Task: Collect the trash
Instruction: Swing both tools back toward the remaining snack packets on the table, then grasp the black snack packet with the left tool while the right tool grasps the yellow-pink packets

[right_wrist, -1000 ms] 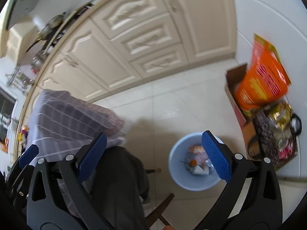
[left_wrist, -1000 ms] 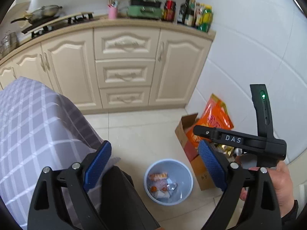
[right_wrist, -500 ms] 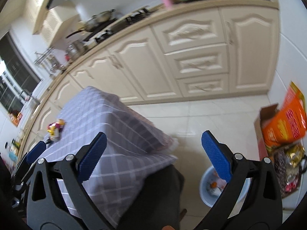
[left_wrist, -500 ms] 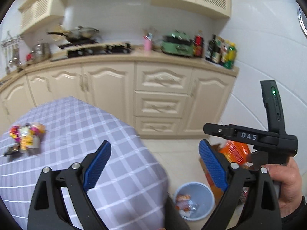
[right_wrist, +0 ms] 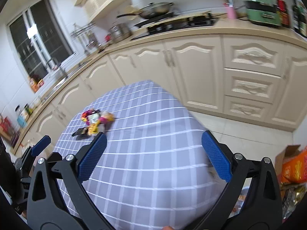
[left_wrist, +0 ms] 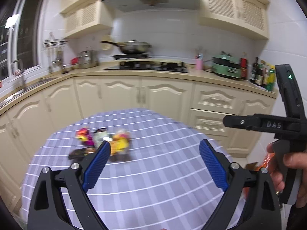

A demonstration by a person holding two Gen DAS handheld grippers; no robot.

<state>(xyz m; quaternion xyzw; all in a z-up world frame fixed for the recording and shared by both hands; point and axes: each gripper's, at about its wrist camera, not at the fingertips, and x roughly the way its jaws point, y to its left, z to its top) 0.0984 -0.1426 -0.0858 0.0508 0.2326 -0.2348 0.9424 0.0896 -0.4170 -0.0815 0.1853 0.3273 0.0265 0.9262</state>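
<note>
A small pile of snack wrappers [left_wrist: 103, 143] lies on the far left part of a table with a purple checked cloth [left_wrist: 163, 182]. It holds pink, yellow and dark pieces, all blurred. My left gripper [left_wrist: 155, 149] hovers open above the cloth, and its left pad overlaps the pile in the image. In the right wrist view the wrappers [right_wrist: 94, 120] sit beyond my right gripper [right_wrist: 153, 140], which is open and holds nothing above the cloth [right_wrist: 153, 172]. No trash bin shows clearly in either view.
Cream kitchen cabinets [left_wrist: 163, 99] with a stove and wok [left_wrist: 134, 48] run behind the table. A hand [left_wrist: 287, 161] holds the right gripper's black body [left_wrist: 268, 124] at the right. A cardboard box with an orange bag [right_wrist: 293, 164] stands on the floor, right of the table.
Both views swung up from the floor and the blue bin to the table top. The wrappers came into view and the bin dropped out. Both grippers stayed open.
</note>
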